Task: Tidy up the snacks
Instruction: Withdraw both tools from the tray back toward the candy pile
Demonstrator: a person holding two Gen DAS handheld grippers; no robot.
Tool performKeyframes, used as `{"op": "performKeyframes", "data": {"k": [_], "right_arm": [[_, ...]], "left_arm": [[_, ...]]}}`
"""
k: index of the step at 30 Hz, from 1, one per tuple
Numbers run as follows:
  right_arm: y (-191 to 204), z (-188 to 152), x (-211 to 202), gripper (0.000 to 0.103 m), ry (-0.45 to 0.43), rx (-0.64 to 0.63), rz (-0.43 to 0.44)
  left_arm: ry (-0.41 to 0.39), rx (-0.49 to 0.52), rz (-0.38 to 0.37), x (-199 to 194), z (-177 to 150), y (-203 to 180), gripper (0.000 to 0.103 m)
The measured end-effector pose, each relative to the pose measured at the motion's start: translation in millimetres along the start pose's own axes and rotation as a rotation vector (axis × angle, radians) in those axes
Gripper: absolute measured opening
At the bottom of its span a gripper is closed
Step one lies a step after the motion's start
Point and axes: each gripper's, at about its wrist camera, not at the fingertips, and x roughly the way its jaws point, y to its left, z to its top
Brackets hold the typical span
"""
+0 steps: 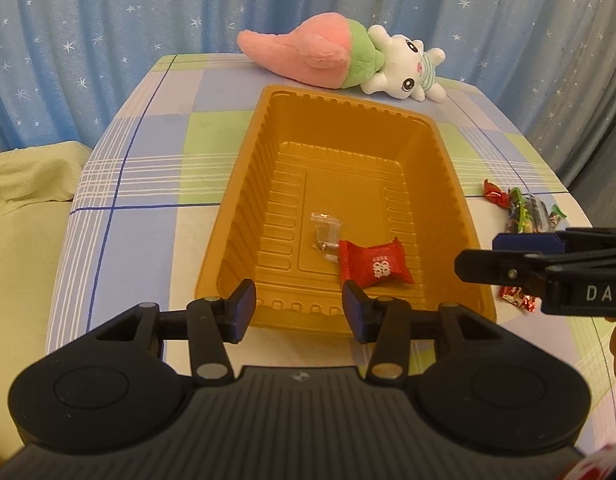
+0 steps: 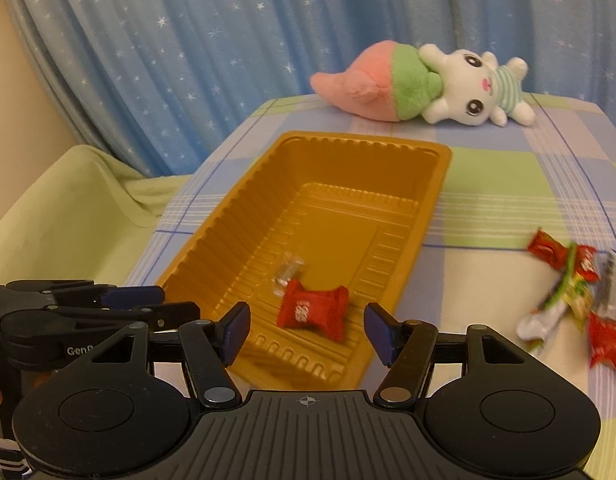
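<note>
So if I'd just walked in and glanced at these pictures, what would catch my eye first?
Probably the big golden ribbed plastic tray in the middle of the checked tablecloth, holding a red wrapped candy and a small clear wrapper. Behind it lies a white plush bunny hugging a pink carrot-shaped cushion. A heap of colourful wrapped snacks waits to the tray's right, and both black tools, left and right, are open.

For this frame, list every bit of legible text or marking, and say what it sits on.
"DAS", cut off at the frame edge: white letters on the right gripper body, seen in the left wrist view.
"GenR", partly hidden: white letters on the left gripper body, seen in the right wrist view.
White print on the red candy in the gold tray: too small to read.
Print on the loose snack wrappers on the table: blurred, unreadable.
</note>
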Motion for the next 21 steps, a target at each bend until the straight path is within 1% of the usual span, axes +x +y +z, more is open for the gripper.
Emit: {"op": "performKeyframes", "data": {"k": [6,12,17,21], "right_arm": [[-8.1,-15.6,-21.9,0.063,-0.001,0.034,-0.021],[-19.4,-31.9,-42.4,0.063,0.002,0.058,-0.041],[-30.8,-44.5,-56.3,0.063,0.007,0.067,-0.044],[-41.7,-53.0,-66.9,0.063,0.010,0.072,-0.044]], "left_arm": [[-0.004,0.007,-0.017,-8.6,-5.9,-11.5,0.044],[-0.008,0.013,-0.018,-18.9,-13.9,-25.3,0.044],[-0.010,0.017,-0.012,-27.3,-23.6,-41.5,0.044],[-0.011,0.020,-0.021,-32.7,-32.2,-58.7,0.044]]}}
